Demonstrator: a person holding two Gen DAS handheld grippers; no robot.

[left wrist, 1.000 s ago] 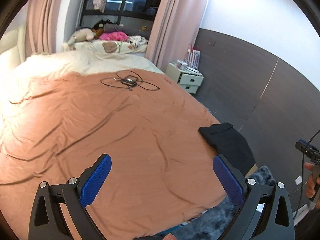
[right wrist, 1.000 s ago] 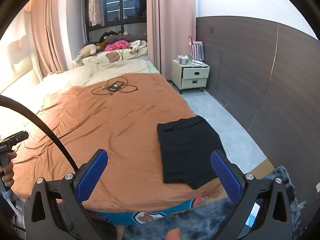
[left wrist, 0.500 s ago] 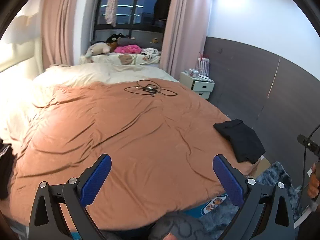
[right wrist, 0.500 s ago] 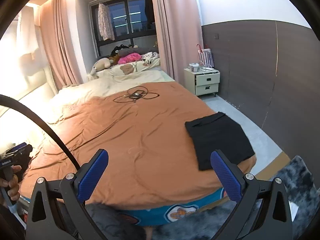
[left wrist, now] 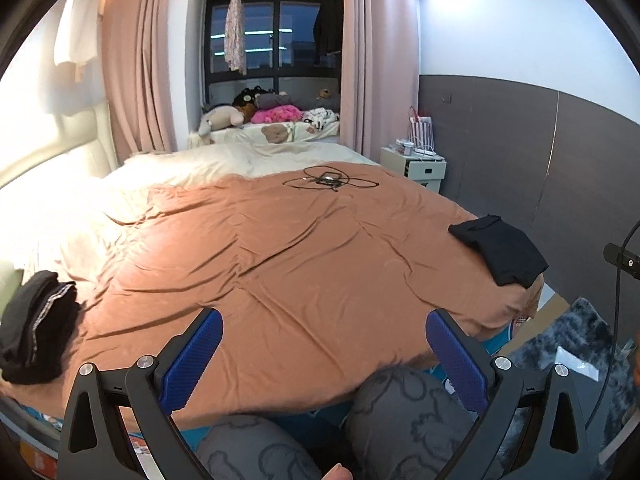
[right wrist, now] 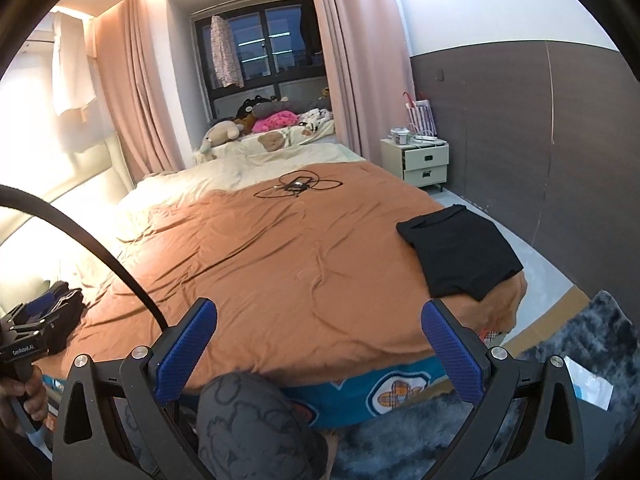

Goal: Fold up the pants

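Note:
Folded black pants (left wrist: 502, 249) (right wrist: 460, 252) lie flat at the right front corner of the brown bedspread (left wrist: 300, 256) (right wrist: 280, 264). A second dark garment pile with a striped trim (left wrist: 34, 328) sits at the left edge of the bed. My left gripper (left wrist: 324, 354) is open and empty, held back from the bed's front edge. Over the same edge hangs my right gripper (right wrist: 318, 346), open and empty too. The pants lie well to the right of both. The left gripper's handle and a hand (right wrist: 20, 376) show at the left of the right wrist view.
A coiled black cable with a small device (left wrist: 330, 179) (right wrist: 298, 187) lies far back on the bed. A white nightstand (right wrist: 426, 162) stands at the right wall. The person's grey-patterned knees (left wrist: 400, 416) (right wrist: 256, 428) are below the grippers. A dark shaggy rug (right wrist: 560, 360) covers the floor right.
Both grippers have pulled back and tilted up from the bed. The pants now sit farther off, and the knees and the dark pile at left have come into view.

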